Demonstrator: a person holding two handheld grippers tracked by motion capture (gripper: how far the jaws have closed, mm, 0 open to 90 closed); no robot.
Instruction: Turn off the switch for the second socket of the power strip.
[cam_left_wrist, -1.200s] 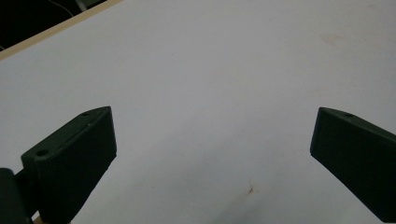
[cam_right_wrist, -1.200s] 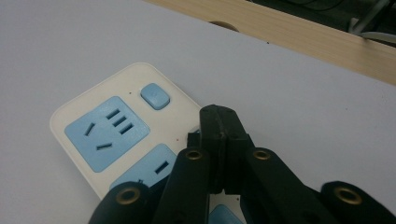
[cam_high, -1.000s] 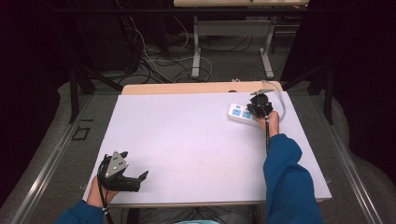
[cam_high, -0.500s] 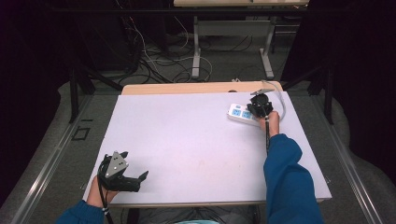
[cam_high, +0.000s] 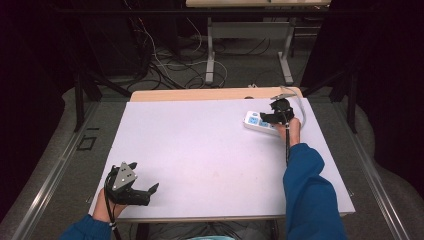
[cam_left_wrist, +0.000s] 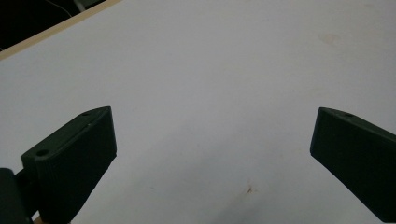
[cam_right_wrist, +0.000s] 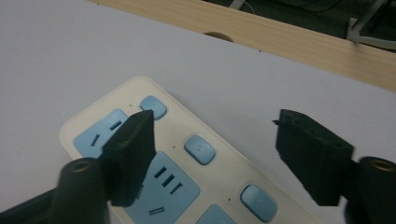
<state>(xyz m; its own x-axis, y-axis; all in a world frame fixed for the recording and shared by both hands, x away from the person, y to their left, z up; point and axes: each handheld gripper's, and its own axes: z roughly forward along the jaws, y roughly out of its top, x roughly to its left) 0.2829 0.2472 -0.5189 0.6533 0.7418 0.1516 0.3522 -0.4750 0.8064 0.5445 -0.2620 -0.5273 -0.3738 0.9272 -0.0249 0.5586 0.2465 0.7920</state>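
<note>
High view: power strip (cam_high: 260, 123) lies at the far right of the white surface (cam_high: 210, 145), right gripper (cam_high: 274, 116) over it; left gripper (cam_high: 142, 190) near corner.
Left gripper view: jaws wide apart, empty.
Right gripper view: jaws spread above the strip's sockets, gripping nothing.

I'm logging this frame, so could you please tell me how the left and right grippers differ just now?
The left gripper sits at the table's near edge over bare surface; the right gripper is at the far side, over the power strip. Both have open jaws and hold nothing.
</note>
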